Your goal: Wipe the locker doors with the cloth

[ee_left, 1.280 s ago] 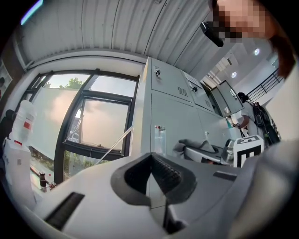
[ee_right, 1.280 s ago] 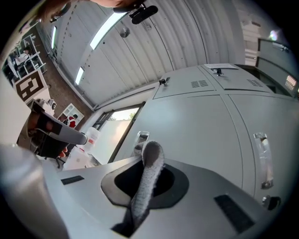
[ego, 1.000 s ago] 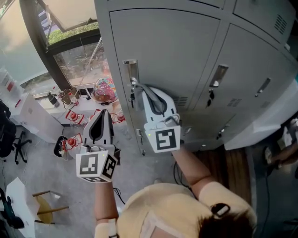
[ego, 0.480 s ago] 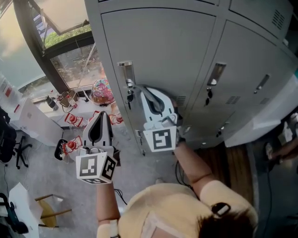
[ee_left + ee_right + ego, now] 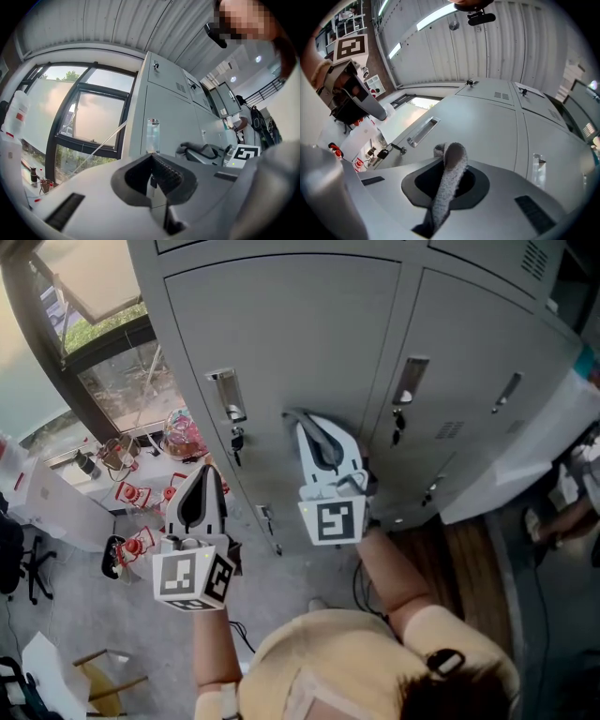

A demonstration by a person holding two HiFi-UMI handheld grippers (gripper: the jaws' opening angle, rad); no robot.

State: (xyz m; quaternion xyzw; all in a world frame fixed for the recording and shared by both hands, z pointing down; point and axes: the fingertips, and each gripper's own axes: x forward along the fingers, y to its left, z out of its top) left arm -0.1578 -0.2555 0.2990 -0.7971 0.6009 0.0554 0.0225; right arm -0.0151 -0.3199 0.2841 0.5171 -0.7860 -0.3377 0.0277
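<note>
Grey locker doors [image 5: 300, 343] fill the upper head view. The nearest door has a recessed handle [image 5: 225, 393] with a key [image 5: 235, 439] hanging below it. My right gripper [image 5: 298, 425] points at this door, right of the handle, and is shut on a grey cloth [image 5: 294, 417]. In the right gripper view the cloth [image 5: 451, 174] folds up out of the jaws just short of the door [image 5: 487, 126]. My left gripper [image 5: 203, 470] hangs lower left, away from the lockers, its jaws shut with nothing between them.
A second door to the right has its own handle [image 5: 410, 381] and keys [image 5: 398, 423]. A window [image 5: 84, 306] stands left of the lockers, with small red items [image 5: 131, 498] scattered on the floor below. A white panel [image 5: 525, 460] and a wooden floor strip [image 5: 469, 559] lie right.
My right gripper with the cloth has slid right across the door, away from the handle and key. The head view has shifted, so the lockers sit further left. The left gripper has stayed put.
</note>
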